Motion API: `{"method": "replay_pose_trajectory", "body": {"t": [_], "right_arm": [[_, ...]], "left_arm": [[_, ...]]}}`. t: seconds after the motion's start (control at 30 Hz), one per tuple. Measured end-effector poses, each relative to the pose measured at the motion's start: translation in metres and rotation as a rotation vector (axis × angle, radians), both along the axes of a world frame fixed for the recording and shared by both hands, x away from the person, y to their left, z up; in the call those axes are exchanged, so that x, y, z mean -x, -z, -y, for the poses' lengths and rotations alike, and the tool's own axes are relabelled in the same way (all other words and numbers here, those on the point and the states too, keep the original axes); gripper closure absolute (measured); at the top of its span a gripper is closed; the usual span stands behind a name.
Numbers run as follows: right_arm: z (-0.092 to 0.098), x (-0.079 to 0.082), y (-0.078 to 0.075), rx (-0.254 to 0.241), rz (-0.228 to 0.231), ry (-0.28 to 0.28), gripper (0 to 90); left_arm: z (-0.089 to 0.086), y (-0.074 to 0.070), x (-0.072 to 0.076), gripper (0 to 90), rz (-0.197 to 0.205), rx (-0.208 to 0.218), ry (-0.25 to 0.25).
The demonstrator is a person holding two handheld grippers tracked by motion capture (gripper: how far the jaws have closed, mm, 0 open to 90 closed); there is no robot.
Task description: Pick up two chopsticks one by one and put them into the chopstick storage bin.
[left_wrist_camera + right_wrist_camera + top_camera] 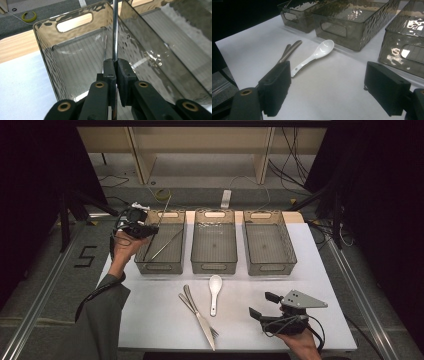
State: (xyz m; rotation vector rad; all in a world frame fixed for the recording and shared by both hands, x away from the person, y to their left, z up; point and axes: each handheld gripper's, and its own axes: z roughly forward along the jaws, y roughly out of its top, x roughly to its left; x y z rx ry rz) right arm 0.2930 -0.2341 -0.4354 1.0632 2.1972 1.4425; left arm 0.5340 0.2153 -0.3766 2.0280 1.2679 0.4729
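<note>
While your left gripper (115,65) pinches a metal chopstick (115,30) over the left bin (47,55), your right gripper (327,92) waits wide open near the spoon (317,53).

Table (310,270): white top, with grey floor around it.
Bins: 3 smoky clear bins in a row along the 12 o'clock edge: left bin (145,264), middle bin (214,266), right bin (272,267), just beside one another.
Spoon (215,292): white, near the centre, bowl toward 12 o'clock, just short of the middle bin.
Knife (200,320) and fork (192,306): metal, crossing each other at 9 o'clock of the spoon, running toward 5 o'clock.
</note>
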Motion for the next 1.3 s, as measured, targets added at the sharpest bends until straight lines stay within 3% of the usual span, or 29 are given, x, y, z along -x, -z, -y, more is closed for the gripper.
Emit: {"method": "replay_pose_trajectory", "body": {"t": [0.7, 1.3], "right_arm": [[0.0, 0.0, 0.0, -0.001, 0.0, -0.002, 22.4], [0.0, 0.0, 0.0, -0.001, 0.0, -0.002, 22.4]], "left_arm": [[-0.001, 0.02, -0.001, 84.8, -0.033, -0.007, -0.015], [0.0, 0.03, -0.001, 82.2, -0.057, -0.013, -0.044]]}}
